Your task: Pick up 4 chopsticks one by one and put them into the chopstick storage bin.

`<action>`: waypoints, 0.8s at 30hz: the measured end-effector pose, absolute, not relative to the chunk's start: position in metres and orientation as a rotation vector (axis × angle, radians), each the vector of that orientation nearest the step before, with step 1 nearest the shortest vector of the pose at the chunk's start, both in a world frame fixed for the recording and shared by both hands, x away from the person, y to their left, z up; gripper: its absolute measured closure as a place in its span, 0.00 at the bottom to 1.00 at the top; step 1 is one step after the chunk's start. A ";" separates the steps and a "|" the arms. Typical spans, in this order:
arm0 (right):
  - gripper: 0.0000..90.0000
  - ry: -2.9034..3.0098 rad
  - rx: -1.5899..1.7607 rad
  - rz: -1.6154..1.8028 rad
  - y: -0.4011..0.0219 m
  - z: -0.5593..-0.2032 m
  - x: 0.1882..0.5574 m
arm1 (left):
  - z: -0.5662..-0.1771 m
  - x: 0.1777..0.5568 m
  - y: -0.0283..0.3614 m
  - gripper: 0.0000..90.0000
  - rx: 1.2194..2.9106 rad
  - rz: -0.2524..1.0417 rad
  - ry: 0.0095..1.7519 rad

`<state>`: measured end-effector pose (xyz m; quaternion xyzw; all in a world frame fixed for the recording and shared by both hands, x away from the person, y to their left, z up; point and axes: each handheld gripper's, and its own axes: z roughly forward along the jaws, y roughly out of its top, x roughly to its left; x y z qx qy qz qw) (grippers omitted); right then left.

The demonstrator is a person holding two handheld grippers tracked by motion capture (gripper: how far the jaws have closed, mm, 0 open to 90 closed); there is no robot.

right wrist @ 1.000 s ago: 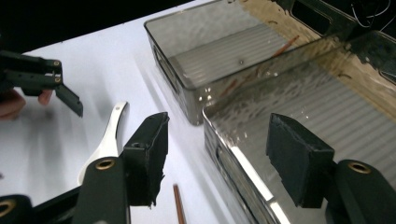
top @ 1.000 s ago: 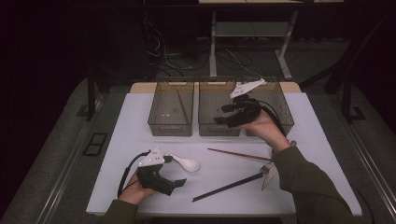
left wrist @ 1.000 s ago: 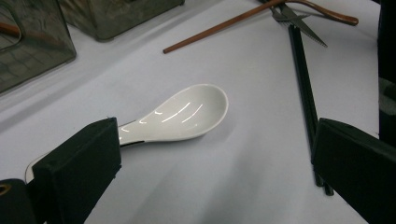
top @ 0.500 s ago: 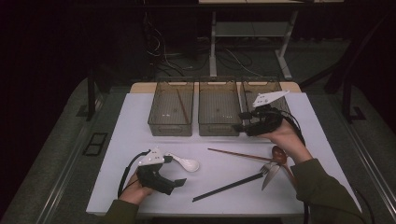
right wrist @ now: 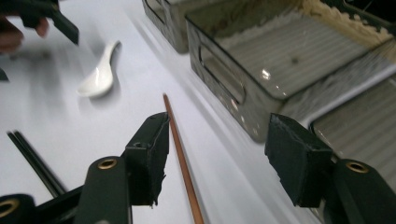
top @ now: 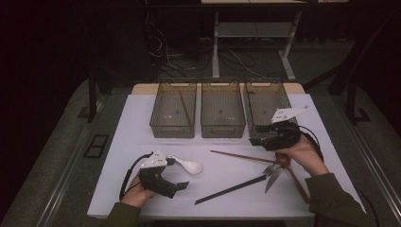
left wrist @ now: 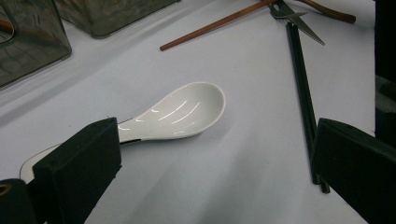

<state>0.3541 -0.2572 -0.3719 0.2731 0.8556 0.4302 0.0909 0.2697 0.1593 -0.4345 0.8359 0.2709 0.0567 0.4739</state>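
My left gripper rests at the near left of the white table, open, jaws pointing right. A white ceramic spoon lies just beyond it; in the left gripper view the spoon sits ahead, its handle end behind the left jaw, untouched. My right gripper hovers in front of the right bin, open and empty. In the right gripper view its jaws straddle the air above a brown chopstick lying on the table beside a bin.
Three smoky plastic bins stand in a row at the back; the left one holds a brown stick, the middle one looks bare. Black chopsticks, a fork and a wooden spoon lie near the right hand.
My right gripper has come from above the bins toward the right and down, to the front of the right bin. The left gripper and the white spoon have stayed put.
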 end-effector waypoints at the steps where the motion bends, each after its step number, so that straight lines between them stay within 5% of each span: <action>1: 0.45 2.546 0.809 1.265 -0.259 -0.374 0.353 | -0.435 0.270 0.159 0.01 2.043 0.138 0.663; 24: 0.68 2.745 0.773 1.050 -0.267 -0.409 0.346 | -0.434 0.269 0.160 0.01 2.040 0.134 0.653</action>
